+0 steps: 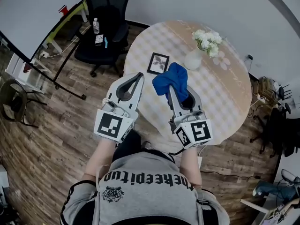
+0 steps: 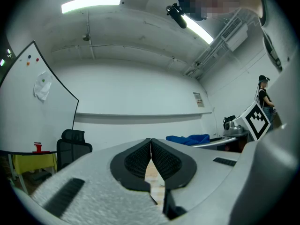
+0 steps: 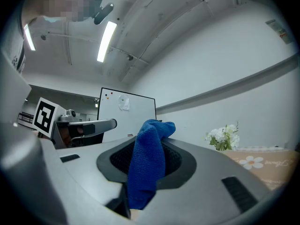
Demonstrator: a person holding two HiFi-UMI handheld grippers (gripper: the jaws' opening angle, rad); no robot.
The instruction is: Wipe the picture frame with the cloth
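Seen from above, a round table (image 1: 220,102) stands on a wood-plank floor (image 1: 51,139). Its covering is pale and checked, with a beige band of flower print towards the far and right edge.

The picture frame (image 1: 158,63) is small and dark. It lies flat near the table's far left edge. Just to its right is a white vase (image 1: 193,59) of white flowers (image 1: 207,40), close to the far edge.

The person holds both tools over the near half of the table. The left gripper (image 1: 139,75) is over the near left edge with its jaws pressed together and nothing between them. Its tip points towards the frame but is apart from it.

The right gripper (image 1: 171,89) pinches a blue cloth (image 1: 171,80), which bunches up over the jaw tips. The cloth hangs in the air over the middle of the table. In the head view it sits just beside the frame's near right corner, and I cannot tell whether they touch.

Beyond the table's far left edge is a black office chair (image 1: 105,27) with a water bottle (image 1: 96,26) on its seat. A whiteboard (image 1: 23,18) on a dark stand is at the left of the room. The walls are plain white.

The gripper views show a grey ceiling with strip lights (image 2: 91,3). Another person (image 2: 264,95) stands at the far right of the left gripper view.
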